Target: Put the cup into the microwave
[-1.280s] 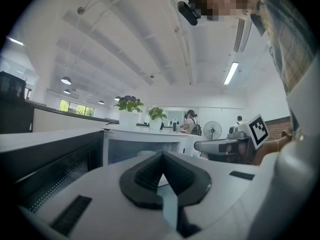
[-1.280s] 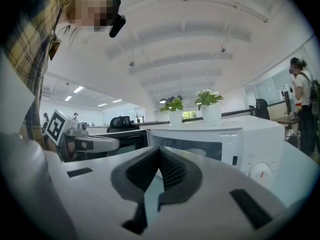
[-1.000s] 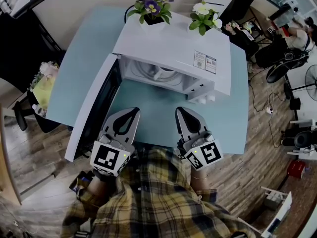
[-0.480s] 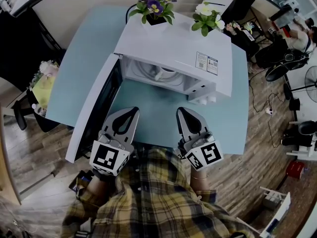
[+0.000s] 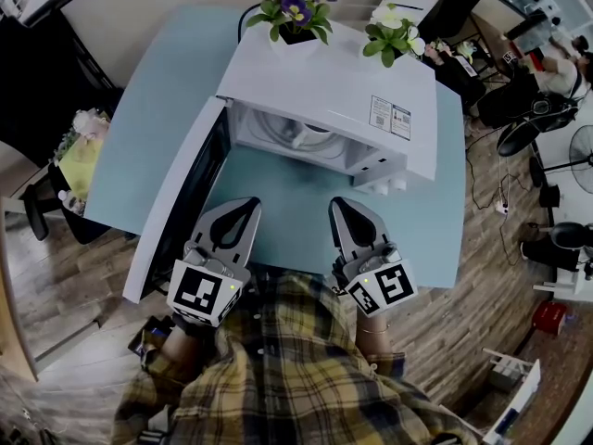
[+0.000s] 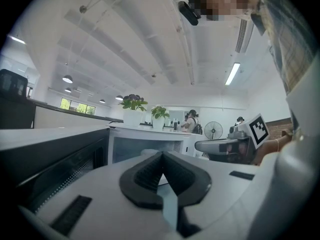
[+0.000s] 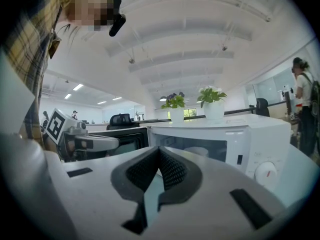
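Note:
The white microwave (image 5: 334,82) stands on the light blue table (image 5: 157,119) with its door (image 5: 176,202) swung wide open to the left. A white cup (image 5: 310,135) sits inside the cavity; it also shows in the right gripper view (image 7: 197,151). My left gripper (image 5: 246,207) hovers over the table's near edge in front of the open door, shut and empty, with its pads meeting (image 6: 161,156). My right gripper (image 5: 341,207) is level with it below the microwave's control side, also shut with nothing held (image 7: 159,151). Neither touches the microwave.
Two flower pots stand on top of the microwave, one purple (image 5: 296,12) and one white (image 5: 394,31). The control knobs (image 5: 389,185) face me at the right. Chairs, a fan (image 5: 579,142) and office clutter surround the table on the wooden floor.
The head view has drifted slightly. Both grippers, the cup and the door stay where they were.

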`<state>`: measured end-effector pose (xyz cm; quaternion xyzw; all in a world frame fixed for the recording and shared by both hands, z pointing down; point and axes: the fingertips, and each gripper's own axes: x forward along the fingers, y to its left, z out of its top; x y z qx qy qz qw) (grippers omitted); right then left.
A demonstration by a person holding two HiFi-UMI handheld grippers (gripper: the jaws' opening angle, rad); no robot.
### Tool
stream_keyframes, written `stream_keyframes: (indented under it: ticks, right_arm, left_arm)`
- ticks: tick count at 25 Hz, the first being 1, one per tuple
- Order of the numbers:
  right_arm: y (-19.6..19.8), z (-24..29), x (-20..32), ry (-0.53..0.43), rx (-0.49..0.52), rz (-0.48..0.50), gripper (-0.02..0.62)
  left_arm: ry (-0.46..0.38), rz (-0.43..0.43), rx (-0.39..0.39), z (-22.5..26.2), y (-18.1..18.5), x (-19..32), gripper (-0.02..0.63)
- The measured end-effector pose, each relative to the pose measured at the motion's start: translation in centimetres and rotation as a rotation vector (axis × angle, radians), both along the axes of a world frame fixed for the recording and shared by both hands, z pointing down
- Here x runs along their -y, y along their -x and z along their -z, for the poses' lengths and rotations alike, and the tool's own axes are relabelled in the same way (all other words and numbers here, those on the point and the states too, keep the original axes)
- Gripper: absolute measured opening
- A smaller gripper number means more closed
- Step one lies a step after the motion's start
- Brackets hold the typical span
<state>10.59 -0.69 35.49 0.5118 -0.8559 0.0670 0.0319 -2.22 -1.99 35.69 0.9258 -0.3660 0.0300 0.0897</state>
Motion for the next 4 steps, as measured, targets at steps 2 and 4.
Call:
stream_keyframes:
  ticks: [2,4]
  right_arm:
    - [-0.01,0.04,0.00,0.000,-0.003,-0.002,0.002]
    - [-0.04,0.09,0.01,-0.002,-0.005,-0.004,0.002]
  left_arm:
    - [-0.002,-0.002,0.001,0.00,0.09,0.02,-0.008]
    - [-0.004,-0.004,0.002,-0.01,0.20,0.07,-0.008]
